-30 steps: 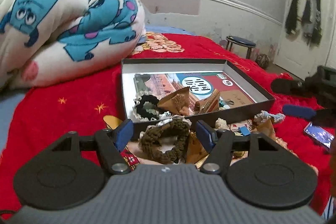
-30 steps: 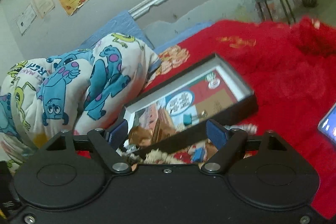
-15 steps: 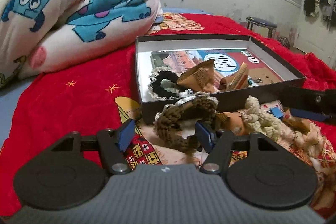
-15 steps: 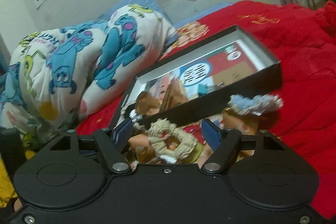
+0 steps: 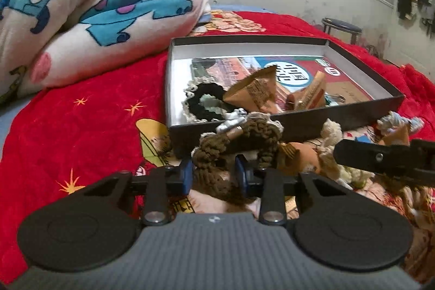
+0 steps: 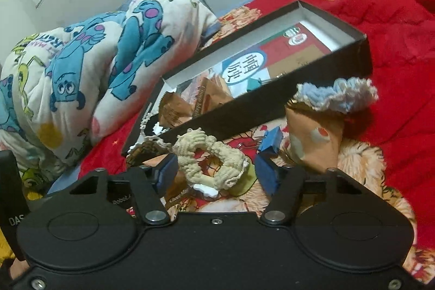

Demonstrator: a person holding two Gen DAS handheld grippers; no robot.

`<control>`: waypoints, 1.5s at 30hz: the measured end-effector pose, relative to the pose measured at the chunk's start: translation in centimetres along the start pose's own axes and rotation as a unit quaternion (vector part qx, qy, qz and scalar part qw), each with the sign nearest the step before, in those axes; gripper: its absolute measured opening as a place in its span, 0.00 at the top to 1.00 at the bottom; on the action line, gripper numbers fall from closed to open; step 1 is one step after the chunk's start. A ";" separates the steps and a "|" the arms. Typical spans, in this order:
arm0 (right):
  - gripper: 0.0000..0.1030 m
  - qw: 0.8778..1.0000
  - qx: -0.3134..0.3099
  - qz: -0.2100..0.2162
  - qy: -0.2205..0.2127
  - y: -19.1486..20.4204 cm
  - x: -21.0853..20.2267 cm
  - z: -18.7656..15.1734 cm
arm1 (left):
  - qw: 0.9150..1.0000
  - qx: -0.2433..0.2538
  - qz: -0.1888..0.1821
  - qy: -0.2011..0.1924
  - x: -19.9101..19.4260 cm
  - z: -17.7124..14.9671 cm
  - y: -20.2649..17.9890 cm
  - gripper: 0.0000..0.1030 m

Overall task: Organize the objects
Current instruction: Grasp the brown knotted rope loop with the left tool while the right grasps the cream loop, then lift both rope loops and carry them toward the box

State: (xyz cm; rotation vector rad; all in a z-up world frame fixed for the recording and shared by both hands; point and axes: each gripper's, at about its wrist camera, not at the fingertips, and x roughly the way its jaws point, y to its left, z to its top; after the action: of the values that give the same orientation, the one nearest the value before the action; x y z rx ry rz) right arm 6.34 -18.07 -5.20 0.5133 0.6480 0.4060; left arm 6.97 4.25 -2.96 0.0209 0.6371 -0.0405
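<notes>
A black shallow box (image 5: 299,121) lies on the red bed, holding a black scrunchie (image 5: 204,102) and brown paper packets (image 5: 255,93). In front of it lies a brown knitted scrunchie (image 5: 239,146). My left gripper (image 5: 214,175) has its pads closed onto the near side of that brown scrunchie. My right gripper (image 6: 216,174) is open around a cream knitted scrunchie (image 6: 214,154), pads apart from it. A blue-and-white scrunchie (image 6: 337,94) rests on a brown packet (image 6: 312,137). A blue binder clip (image 6: 270,140) lies beside it. The box (image 6: 272,99) shows there too.
A rolled cartoon blanket (image 5: 89,7) lies left of the box. A stool (image 5: 341,27) stands by the far wall. The right gripper's black body (image 5: 380,158) crosses the left wrist view at right. Loose packets and scrunchies crowd the bed in front of the box.
My left gripper moved in and closed from open onto the brown scrunchie. My right gripper moved closer and lower, so its open pads now straddle the cream scrunchie.
</notes>
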 end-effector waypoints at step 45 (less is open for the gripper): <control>0.87 0.997 0.042 -0.020 -0.064 -0.7 -1.1 -0.2 | 0.996 -0.084 0.028 0.016 -1.5 1.3 1.7 0.89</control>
State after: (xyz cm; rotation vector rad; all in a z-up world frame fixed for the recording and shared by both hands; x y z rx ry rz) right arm 5.56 -19.16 -5.25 0.6007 0.5524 0.3064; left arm 6.59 5.98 -1.00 -0.1233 0.6708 0.0667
